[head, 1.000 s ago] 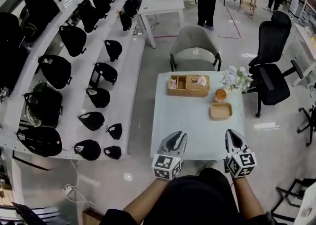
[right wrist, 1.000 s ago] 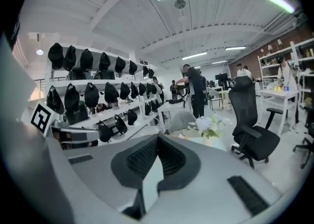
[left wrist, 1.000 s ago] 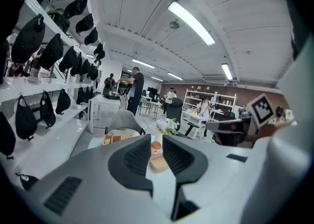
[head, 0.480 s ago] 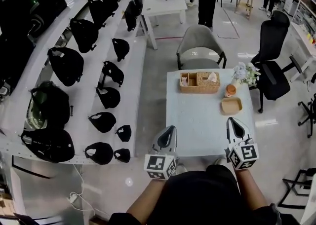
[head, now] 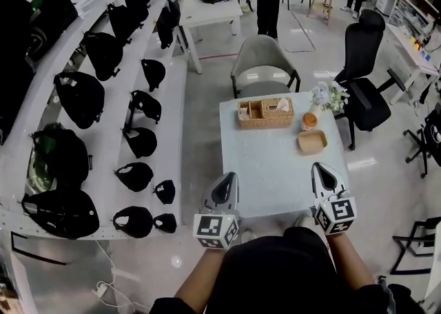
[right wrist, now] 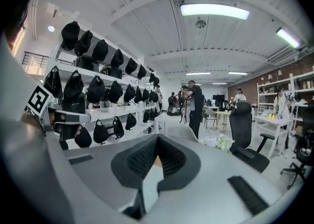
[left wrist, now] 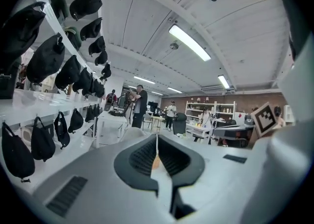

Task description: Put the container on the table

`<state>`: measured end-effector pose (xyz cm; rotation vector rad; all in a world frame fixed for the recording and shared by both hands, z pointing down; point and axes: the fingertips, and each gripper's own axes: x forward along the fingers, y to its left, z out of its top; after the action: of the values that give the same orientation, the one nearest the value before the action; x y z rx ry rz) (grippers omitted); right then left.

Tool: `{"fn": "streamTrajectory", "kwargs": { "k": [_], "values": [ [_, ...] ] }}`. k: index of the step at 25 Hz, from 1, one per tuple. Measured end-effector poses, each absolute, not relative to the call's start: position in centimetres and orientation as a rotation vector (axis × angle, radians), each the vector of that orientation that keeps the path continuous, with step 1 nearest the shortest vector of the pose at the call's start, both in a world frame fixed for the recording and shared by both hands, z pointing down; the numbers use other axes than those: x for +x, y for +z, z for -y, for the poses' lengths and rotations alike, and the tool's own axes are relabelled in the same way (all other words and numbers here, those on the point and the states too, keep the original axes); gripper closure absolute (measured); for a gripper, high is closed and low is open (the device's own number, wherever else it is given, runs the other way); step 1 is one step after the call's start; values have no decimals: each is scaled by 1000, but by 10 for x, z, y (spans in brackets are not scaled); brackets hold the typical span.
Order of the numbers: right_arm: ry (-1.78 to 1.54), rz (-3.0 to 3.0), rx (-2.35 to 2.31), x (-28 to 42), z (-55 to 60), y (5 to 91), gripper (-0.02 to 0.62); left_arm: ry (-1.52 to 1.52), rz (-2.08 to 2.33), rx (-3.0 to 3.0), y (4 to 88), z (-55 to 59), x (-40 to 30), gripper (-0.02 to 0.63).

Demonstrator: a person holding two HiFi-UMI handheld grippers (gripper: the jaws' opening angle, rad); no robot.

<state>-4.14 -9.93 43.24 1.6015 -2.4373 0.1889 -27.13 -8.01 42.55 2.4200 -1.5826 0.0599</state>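
**Container lay ahead of the right gripper**

The pale square counter (head: 275,168) stood before the person, its near edge by both grippers. A wicker basket (head: 265,113) sat at its far edge. The shallow tan container (head: 312,142) rested on the counter's right side, straight ahead of the right gripper (head: 321,168), its longer side seemingly running crosswise. The left gripper (head: 227,178) was farther off. Both grippers were clenched on nothing.

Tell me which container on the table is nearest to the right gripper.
The shallow tan tray, in front of the orange cup. The cup and the wicker basket stand farther back from the right gripper, along the far edge.
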Motion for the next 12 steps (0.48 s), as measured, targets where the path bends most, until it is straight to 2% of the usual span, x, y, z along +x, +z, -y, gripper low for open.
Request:
{"fn": "streamTrajectory", "kwargs": {
  "k": [12],
  "values": [
    [223, 2419, 1658, -24, 97, 434, 597, 76, 1521, 2424, 435, 77, -262, 591]
  ]
}}
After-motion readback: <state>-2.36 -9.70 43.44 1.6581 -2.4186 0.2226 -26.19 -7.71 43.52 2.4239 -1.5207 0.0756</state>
